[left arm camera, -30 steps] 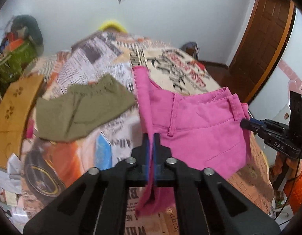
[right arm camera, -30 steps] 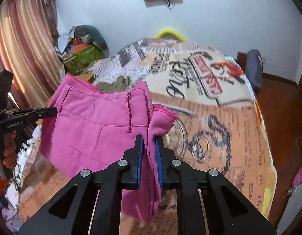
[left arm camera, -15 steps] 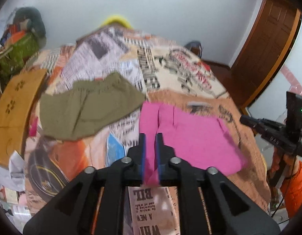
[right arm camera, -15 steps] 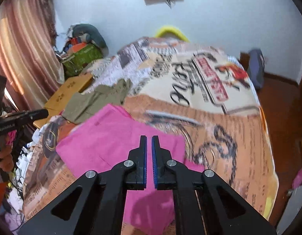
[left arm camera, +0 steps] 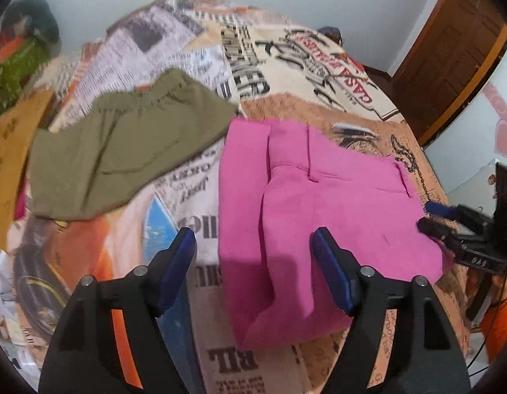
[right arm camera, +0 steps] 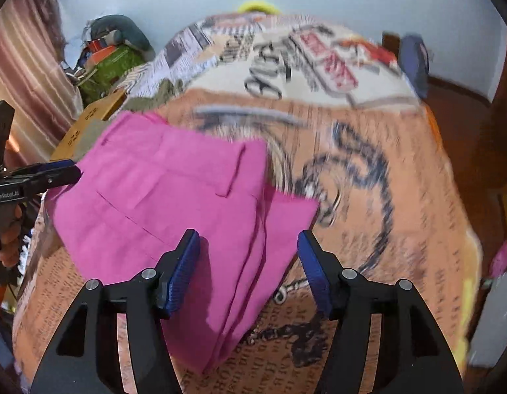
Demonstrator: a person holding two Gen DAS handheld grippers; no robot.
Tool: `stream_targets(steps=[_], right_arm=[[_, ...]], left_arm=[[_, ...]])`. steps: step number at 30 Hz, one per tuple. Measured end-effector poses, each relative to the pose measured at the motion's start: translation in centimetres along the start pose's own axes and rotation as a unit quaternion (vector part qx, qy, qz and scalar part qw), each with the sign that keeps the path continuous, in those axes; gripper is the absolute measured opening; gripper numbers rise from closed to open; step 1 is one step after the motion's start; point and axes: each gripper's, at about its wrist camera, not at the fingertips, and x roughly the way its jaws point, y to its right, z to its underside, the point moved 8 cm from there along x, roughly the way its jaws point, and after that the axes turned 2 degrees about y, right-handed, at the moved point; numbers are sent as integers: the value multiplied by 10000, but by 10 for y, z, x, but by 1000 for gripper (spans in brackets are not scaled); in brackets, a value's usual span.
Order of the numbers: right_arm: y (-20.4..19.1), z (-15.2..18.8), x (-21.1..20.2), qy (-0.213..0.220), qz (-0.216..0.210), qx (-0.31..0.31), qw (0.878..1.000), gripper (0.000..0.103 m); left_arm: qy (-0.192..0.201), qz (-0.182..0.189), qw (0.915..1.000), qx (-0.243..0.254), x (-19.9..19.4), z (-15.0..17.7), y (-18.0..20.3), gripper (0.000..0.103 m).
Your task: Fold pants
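Blue-padded jaws stand wide apart on both tools, nothing held in either; the left gripper (left arm camera: 253, 256) hangs over the near left part of the pink pants (left arm camera: 312, 203), the right gripper (right arm camera: 248, 259) over their near right corner; between them the pants lie flat on the printed bedspread (left arm camera: 319, 75), doubled over, a lower layer sticking out to the right past the upper one in the right wrist view; farther off to the left sits a separate olive-green garment (left arm camera: 122, 144), just beside the pink cloth, their edges almost touching; judging by that, a pinch taken at the far left edge could snag the olive cloth too; a grip catching only the top layer would likely pull the fold askew.
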Motion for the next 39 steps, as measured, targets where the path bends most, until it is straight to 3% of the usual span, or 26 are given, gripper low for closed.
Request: stream_targets(steps=[5, 10, 11, 13, 15, 17, 21, 32, 39], right_arm=[[8, 2, 9, -32, -321, 386, 9987, 63], [4, 2, 14, -61, -441, 333, 9985, 62], [3, 1, 15, -56, -465, 320, 9984, 57], [2, -3, 19, -40, -616, 338, 9975, 39], [1, -5, 19, 2, -565, 312, 9979, 33], [3, -8, 17, 108, -405, 225, 9989, 20], [3, -16, 10, 251, -379, 95, 9989, 13], [-39, -64, -37, 863, -451, -463, 9942, 12], [-85, -103, -50, 1205, -570, -824, 9876, 12]], left_arm=[[-48, 216, 9997, -75, 13, -2, 1, 74], [-66, 261, 9996, 126, 23, -9, 13, 72], [-74, 277, 9995, 155, 25, -11, 15, 69], [-93, 445, 9989, 138, 26, -12, 20, 46], [-78, 463, 9988, 105, 26, -13, 24, 35], [14, 301, 9993, 228, 25, -13, 28, 29], [197, 62, 9985, 512, 14, -14, 35, 17], [824, -85, 9948, 599, -54, -31, 31, 12], [1347, -279, 9896, 424, -110, -51, 1, 12]])
